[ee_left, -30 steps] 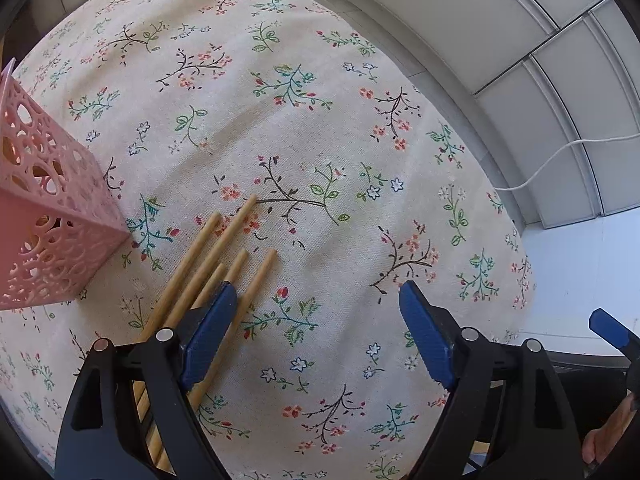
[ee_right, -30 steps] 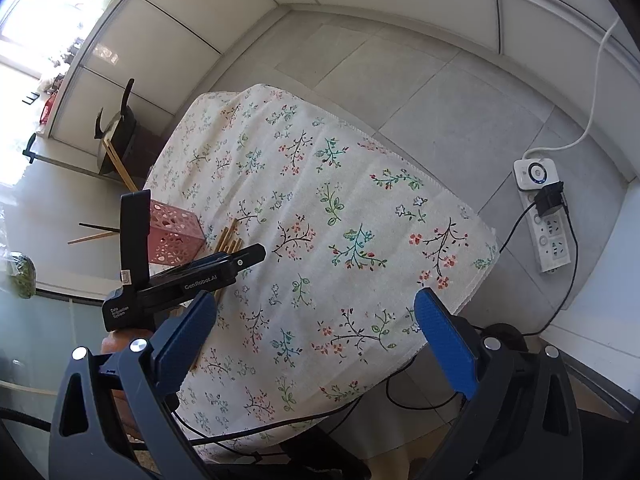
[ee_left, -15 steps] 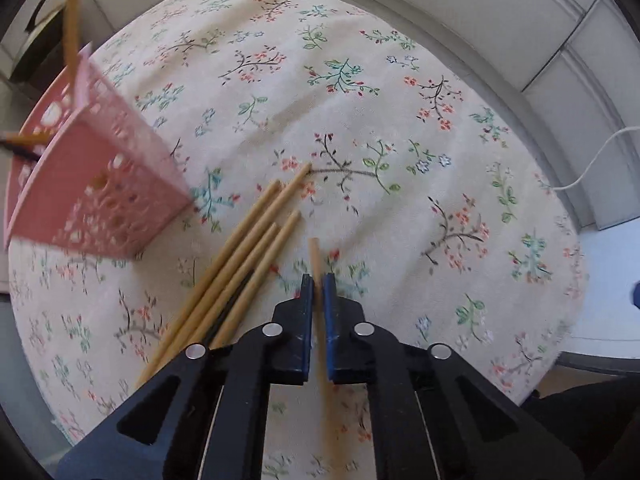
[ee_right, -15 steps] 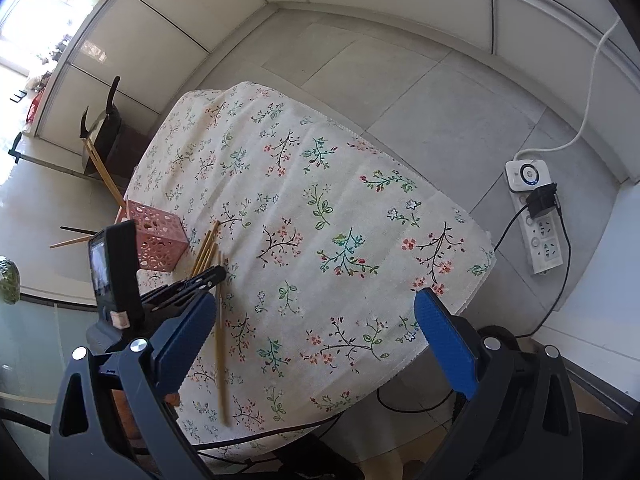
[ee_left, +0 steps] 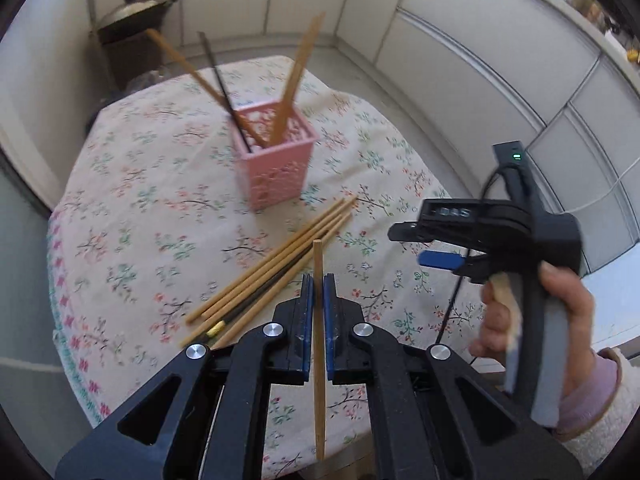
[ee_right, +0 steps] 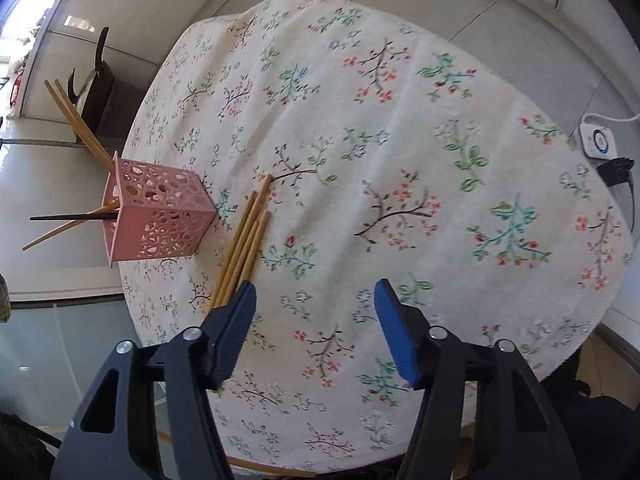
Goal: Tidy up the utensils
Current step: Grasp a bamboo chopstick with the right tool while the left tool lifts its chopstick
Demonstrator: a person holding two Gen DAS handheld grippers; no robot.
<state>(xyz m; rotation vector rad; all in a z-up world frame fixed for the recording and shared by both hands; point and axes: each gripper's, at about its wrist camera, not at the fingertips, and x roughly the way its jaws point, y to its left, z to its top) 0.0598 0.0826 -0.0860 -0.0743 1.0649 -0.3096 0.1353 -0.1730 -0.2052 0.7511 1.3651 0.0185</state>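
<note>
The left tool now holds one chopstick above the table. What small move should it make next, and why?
Probably carry it forward over the pink holder. The left tool is shut on a single wooden chopstick, lifted clear of the loose chopsticks on the floral tablecloth. The holder's open top already contains several chopsticks, so this one likely belongs there too.

Left gripper (ee_left: 316, 300) clamping chopstick (ee_left: 319, 360); pink holder (ee_left: 276, 168) beyond — loose chopsticks (ee_left: 276, 272) between

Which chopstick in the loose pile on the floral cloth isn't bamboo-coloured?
The black chopstick with a yellow end, lying mid-bundle; the other loose chopsticks around it are all tan wood.
</note>
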